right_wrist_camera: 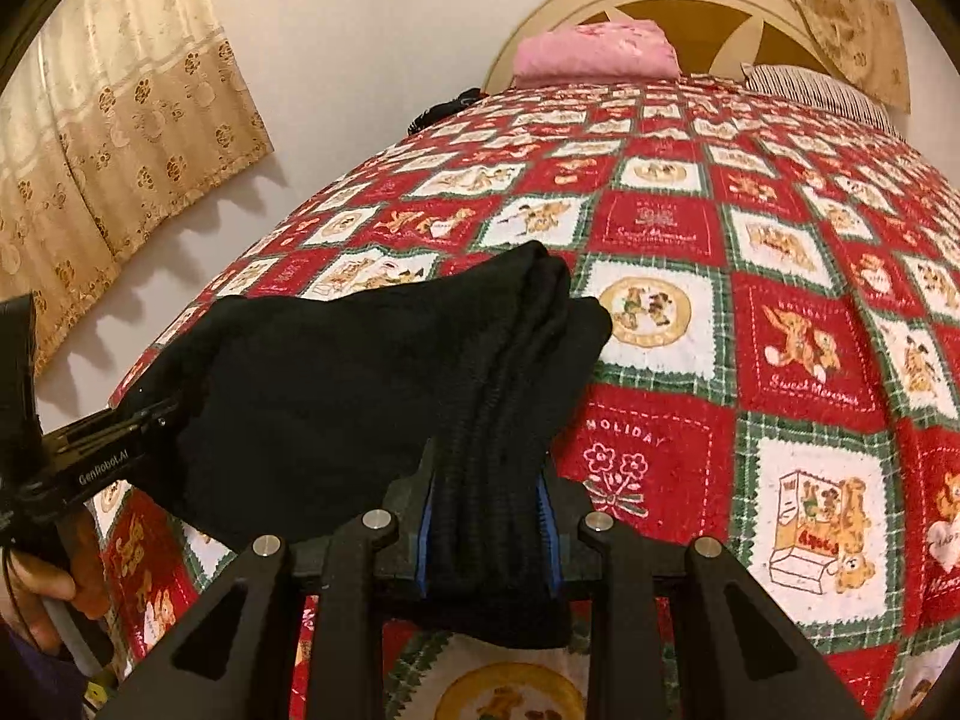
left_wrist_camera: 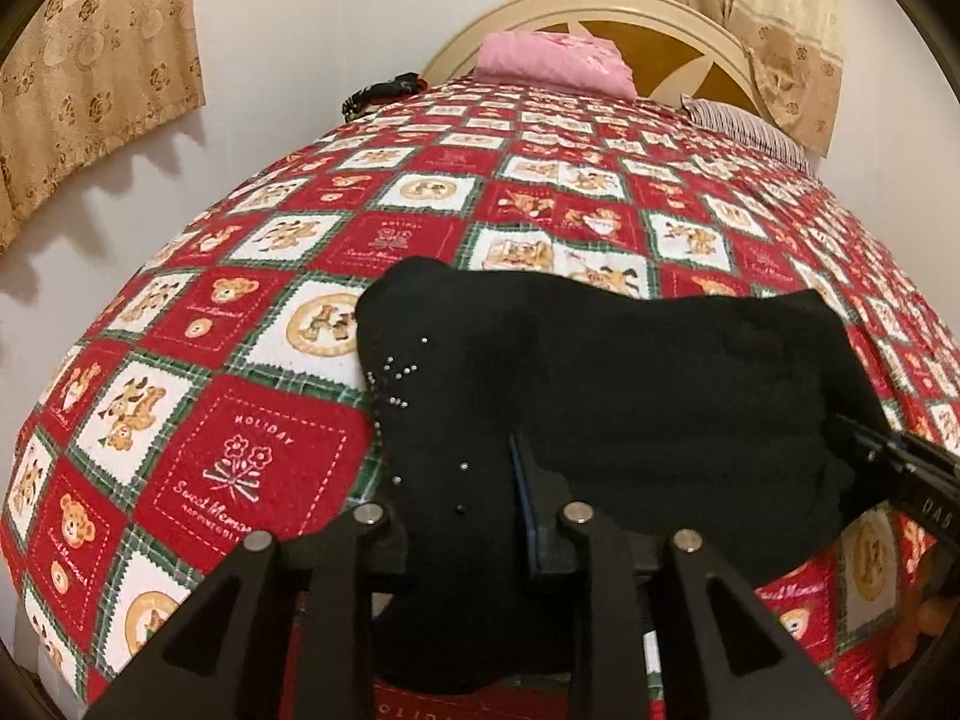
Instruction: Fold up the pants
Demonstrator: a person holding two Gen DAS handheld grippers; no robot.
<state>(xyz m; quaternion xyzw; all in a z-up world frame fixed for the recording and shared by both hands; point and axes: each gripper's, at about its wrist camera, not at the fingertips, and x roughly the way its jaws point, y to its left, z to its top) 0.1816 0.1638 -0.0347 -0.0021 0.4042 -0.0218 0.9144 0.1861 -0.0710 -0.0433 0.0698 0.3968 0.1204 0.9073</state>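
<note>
You pinch the black pants (right_wrist_camera: 336, 372) at both near corners, right gripper (right_wrist_camera: 487, 516) clamped on the thick ribbed waistband, left gripper (left_wrist_camera: 465, 516) narrow around the studded fabric, apparently to keep the folded bundle taut over the teddy-bear bedspread (right_wrist_camera: 804, 360).

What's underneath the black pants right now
The black pants lie folded on the red teddy-bear bedspread, which shows all around them. Whatever part of the bedspread, or anything else, sits directly beneath the fabric is covered and cannot be seen.
</note>
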